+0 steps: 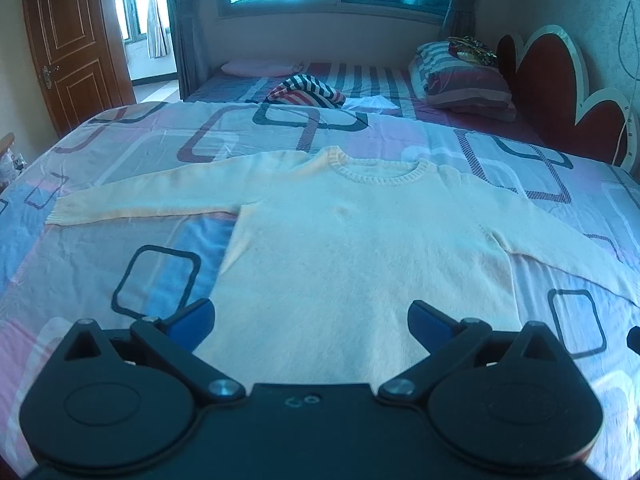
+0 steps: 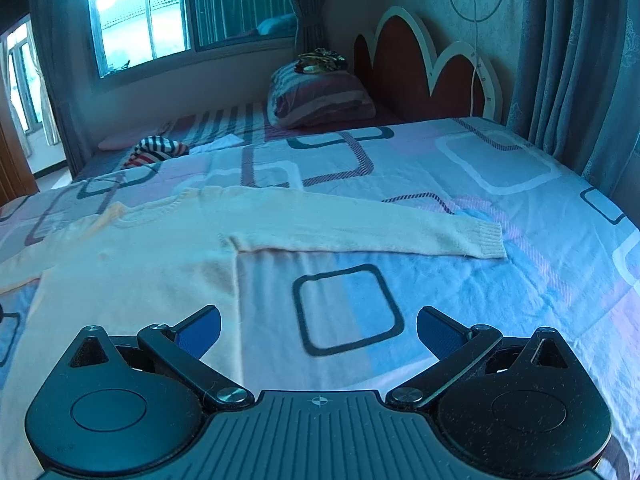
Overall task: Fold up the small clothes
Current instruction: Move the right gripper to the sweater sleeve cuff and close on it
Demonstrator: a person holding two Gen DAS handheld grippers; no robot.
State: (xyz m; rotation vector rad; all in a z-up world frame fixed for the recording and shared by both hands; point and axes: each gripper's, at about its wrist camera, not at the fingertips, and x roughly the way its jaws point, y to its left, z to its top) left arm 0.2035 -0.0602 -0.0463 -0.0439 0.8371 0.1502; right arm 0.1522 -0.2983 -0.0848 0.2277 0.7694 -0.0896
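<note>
Cream knit is what you are working with: a small fuzzy sweater (image 1: 360,248) is lying face up and flat on the patterned bedspread (image 1: 152,264), collar (image 1: 380,168) toward the far side, hem toward you, both sleeves spread out sideways. It is looking soft and light, with no stiffness at all, so expect it to be sagging and draping the moment you are lifting any part of it (a loose knit like this is also likely to be stretching if you are pulling on one point). The fluffy surface should be giving the pads good grip, and nothing about it is fragile.

For taking hold, the ribbed parts are your best bet: the right sleeve's cuff (image 2: 486,242), lying out to the right on the bedspread, and the left sleeve's cuff (image 1: 60,210) at the far left. Pinching a cuff or the sleeve just beside it should be letting you carry that sleeve across the body. The side edges near the hem are the other sensible spots.

Your left gripper (image 1: 312,322) is hovering over the near part of the sweater's body, jaws spread wide, blue pads (image 1: 196,320) gripping nothing. Whether it is brushing the knit I cannot tell. Your right gripper (image 2: 318,330) is also gaping wide and carrying nothing, hanging over bare bedspread just right of the sweater's side edge, with the right sleeve stretching across beyond it.
</note>
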